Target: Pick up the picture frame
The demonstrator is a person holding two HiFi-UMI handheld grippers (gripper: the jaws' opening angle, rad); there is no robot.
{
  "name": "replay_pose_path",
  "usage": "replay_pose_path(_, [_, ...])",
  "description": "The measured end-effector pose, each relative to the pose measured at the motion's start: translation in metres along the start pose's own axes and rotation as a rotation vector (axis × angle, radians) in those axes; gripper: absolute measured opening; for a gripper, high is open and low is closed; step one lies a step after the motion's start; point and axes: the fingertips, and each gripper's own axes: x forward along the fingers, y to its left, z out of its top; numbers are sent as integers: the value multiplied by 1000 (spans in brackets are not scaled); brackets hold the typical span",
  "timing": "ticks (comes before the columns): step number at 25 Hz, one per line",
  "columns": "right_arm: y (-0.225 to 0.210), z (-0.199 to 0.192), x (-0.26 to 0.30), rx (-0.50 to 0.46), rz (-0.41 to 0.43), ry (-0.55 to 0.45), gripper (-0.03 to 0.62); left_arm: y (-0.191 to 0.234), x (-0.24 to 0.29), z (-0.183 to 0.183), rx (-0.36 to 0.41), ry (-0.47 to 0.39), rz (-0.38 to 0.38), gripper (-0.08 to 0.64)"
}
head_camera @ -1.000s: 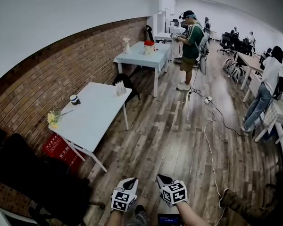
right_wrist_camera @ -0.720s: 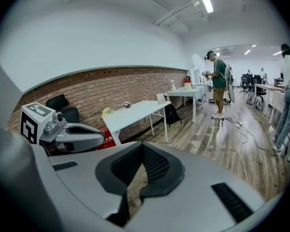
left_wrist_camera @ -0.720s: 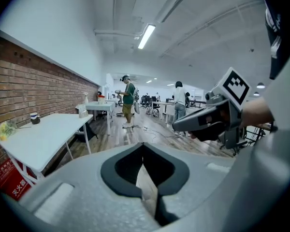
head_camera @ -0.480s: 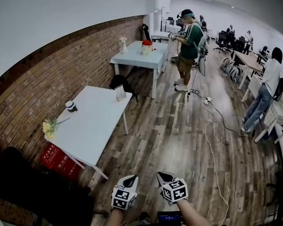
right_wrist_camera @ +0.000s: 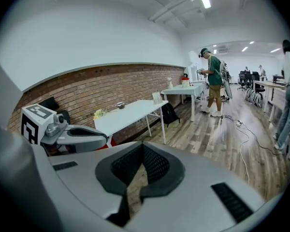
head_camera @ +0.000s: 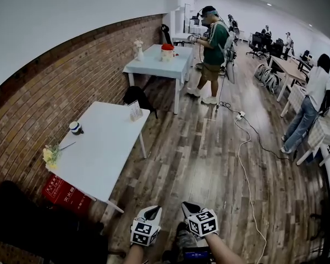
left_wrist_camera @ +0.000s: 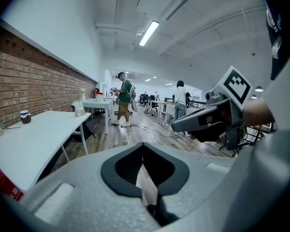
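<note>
The picture frame (head_camera: 135,110) is a small pale frame standing upright at the far end of the white table (head_camera: 102,147). It also shows in the left gripper view (left_wrist_camera: 79,109) and the right gripper view (right_wrist_camera: 157,97). My left gripper (head_camera: 152,209) and right gripper (head_camera: 188,207) hang side by side at the bottom of the head view, over the wooden floor and far short of the table. The left gripper's (left_wrist_camera: 143,145) jaws are shut with nothing in them. On the right gripper (right_wrist_camera: 142,145) too, the jaws meet around nothing.
A cup (head_camera: 75,127) and yellow flowers (head_camera: 49,155) are on the same table. Under it are a red box (head_camera: 63,190) and a black bag (head_camera: 136,95). A person (head_camera: 212,48) stands by a second table (head_camera: 157,65). A white cable (head_camera: 242,147) trails across the floor. A dark chair (head_camera: 33,224) stands at left.
The white table and frame have slid left and down in the head view as I move forward. The standing person has stepped left. Both grippers stay shut at the bottom edge.
</note>
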Motion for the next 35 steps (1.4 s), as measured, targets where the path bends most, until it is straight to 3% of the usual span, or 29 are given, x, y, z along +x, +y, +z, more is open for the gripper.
replay_pose_path(6, [-28,22,39,-8,40,6,8,28,40,12,-13,14,38,12])
replay_pose_path(21, [-123,120,139,-35,157,1,8,102,161,83,-24,15,145,12])
replay_pose_path(35, [-172,157,194,-27,207,21,8,145,223,108,-32,37,192,12])
